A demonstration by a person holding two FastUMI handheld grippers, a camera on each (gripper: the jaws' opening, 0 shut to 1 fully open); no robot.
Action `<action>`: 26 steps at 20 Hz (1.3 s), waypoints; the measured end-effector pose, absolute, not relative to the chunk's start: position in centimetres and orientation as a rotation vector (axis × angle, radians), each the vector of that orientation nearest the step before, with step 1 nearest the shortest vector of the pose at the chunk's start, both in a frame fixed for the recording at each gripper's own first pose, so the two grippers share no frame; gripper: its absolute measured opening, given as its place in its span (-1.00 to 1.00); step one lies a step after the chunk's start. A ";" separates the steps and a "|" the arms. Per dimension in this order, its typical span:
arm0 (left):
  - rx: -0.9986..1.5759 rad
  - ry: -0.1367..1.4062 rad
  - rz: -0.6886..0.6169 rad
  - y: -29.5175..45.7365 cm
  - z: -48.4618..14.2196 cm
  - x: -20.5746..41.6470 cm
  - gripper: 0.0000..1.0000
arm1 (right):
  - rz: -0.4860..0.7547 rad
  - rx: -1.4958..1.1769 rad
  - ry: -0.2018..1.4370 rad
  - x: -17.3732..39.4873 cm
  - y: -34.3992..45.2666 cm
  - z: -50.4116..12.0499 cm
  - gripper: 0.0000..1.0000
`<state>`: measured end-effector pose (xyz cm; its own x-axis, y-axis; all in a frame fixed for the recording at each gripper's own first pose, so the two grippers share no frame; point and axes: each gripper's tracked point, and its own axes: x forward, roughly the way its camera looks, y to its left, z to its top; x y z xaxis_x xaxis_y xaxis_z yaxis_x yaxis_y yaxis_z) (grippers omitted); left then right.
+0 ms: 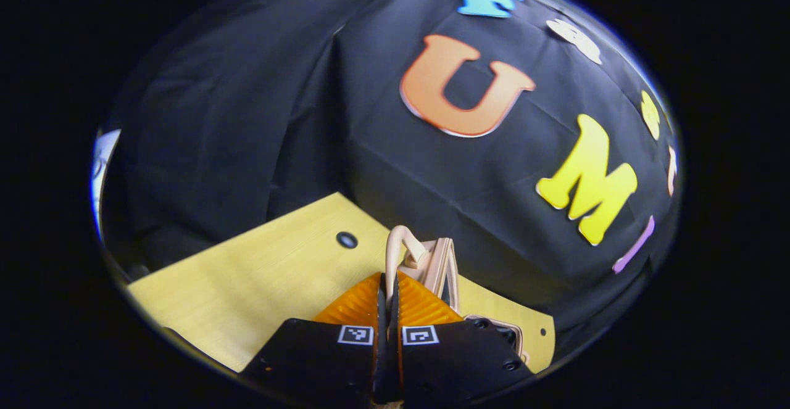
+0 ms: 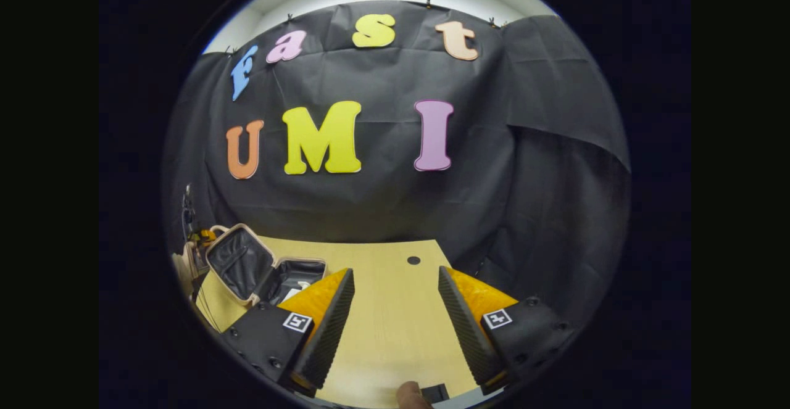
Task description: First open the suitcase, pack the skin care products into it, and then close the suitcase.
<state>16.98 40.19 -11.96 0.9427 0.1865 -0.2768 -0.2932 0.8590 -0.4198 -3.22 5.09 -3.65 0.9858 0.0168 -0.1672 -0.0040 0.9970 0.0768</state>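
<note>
In the left gripper view, the left tongs (image 1: 387, 301) sit at six o'clock with their two fingers pressed together on the beige handle (image 1: 400, 252) of the suitcase, which loops up just past the fingertips. Beside it, toward four o'clock, the beige edge of the suitcase's lid (image 1: 445, 267) stands upright. A light wooden tabletop (image 1: 259, 273) spreads from seven to five o'clock, with a small dark hole (image 1: 347, 240) in it near the tongs. Black cloth hangs behind.

In the right gripper view, the right tongs (image 2: 395, 295) at six o'clock stand wide apart, holding nothing, above bare tabletop (image 2: 395, 316). The suitcase (image 2: 247, 267) lies open at eight o'clock on the tabletop, its dark-lined lid tilted up and back, the dark base next to it partly behind the tongs' near finger; something pale lies inside, too small to tell. A fingertip (image 2: 410, 395) shows at the bottom edge.
</note>
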 end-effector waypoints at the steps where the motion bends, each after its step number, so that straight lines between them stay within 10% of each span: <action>1: -0.407 0.218 0.246 38.5 -10.5 16.5 -0.94 | 0.013 0.071 0.159 -3.0 4.3 -3.7 0.63; 12: -0.114 0.148 0.130 17.5 -6.3 16.4 -0.94 | 0.106 -0.021 0.054 -1.0 -3.2 -4.3 0.58; 26: 0.076 0.404 0.040 -0.9 -21.2 18.6 -0.93 | 0.116 -0.071 0.147 -0.9 -11.0 -10.3 0.63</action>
